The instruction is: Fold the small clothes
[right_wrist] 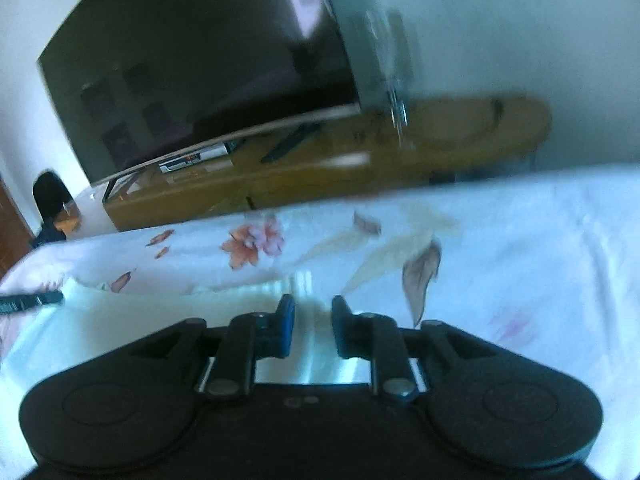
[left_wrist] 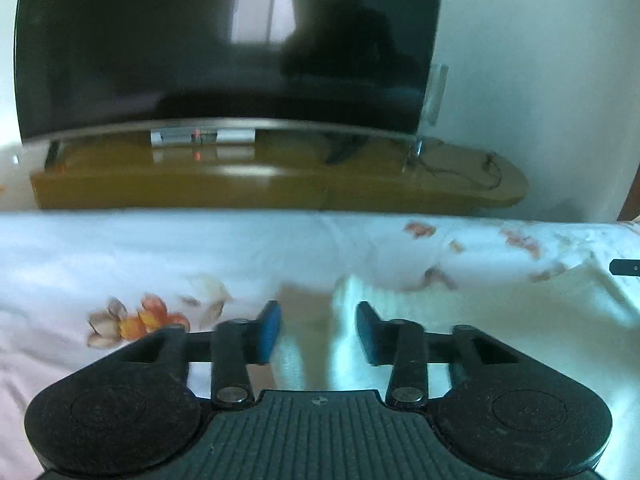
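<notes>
**Both claws stand open over a pale garment on the bed**

The small garment [left_wrist: 352, 320] is a pale, almost white piece of cloth. It lies on the bed sheet [left_wrist: 120, 256], which has a flower print. In the left wrist view it fills the lower middle and lower right of the frame, and one raised fold of it stands between the fingers of the left claw [left_wrist: 318, 330]. This claw is spread, and its blue pads do not seem to press on the cloth. The right claw [right_wrist: 313, 326] is spread less, with a narrow gap, and the cloth lies under and between its fingers; I see no pinch there either.

My judgement is that the step in hand is to take two edges of the garment for a fold. To do it well, each claw should go down on one layer only, close on the very edge and not on the sheet below, and both should lift together so the cloth stays flat.

The right wrist view shows the left part of the garment and a dark bar at the left edge of the frame, perhaps the other claw. It also shows a person's dark head at far left. The left wrist view shows the television [left_wrist: 224, 48] straight on, above its wooden stand [left_wrist: 280, 184]. Both pictures are blurred.
</notes>
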`<state>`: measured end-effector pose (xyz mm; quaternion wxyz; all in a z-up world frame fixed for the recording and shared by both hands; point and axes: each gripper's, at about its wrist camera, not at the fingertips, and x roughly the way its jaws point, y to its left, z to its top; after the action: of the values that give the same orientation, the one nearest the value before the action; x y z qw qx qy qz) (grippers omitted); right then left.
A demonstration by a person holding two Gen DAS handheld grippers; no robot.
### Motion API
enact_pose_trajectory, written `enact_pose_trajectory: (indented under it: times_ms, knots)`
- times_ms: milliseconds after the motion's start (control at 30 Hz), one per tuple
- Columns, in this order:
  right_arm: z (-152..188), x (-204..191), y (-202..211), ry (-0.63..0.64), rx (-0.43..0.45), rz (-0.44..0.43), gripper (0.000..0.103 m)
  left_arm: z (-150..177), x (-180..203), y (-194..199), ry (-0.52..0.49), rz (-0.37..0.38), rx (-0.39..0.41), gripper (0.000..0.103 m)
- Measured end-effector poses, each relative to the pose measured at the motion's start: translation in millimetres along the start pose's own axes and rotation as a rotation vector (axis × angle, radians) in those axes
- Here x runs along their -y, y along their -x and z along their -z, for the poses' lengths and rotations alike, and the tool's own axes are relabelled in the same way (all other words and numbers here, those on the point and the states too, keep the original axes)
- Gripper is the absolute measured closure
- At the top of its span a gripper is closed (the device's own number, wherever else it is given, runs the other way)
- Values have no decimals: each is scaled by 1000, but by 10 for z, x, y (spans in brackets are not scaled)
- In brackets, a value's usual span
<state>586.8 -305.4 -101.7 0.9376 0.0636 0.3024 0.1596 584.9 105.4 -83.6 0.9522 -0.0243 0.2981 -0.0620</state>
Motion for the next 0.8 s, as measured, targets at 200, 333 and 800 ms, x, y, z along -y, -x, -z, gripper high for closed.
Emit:
enact_pose_trajectory:
  times_ms: [200, 333, 800]
  knots:
    - [-38, -817, -261, 173, -110, -131, 80, -114, 934, -293, -133, 145, -89, 60]
    - [93, -1165, -512, 262, -160, -148, 77, 77, 1091, -422, -150, 147, -98, 60]
    - [100, -377, -220, 163, -77, 47, 78, 73, 633, -294, -172, 11, -73, 42]
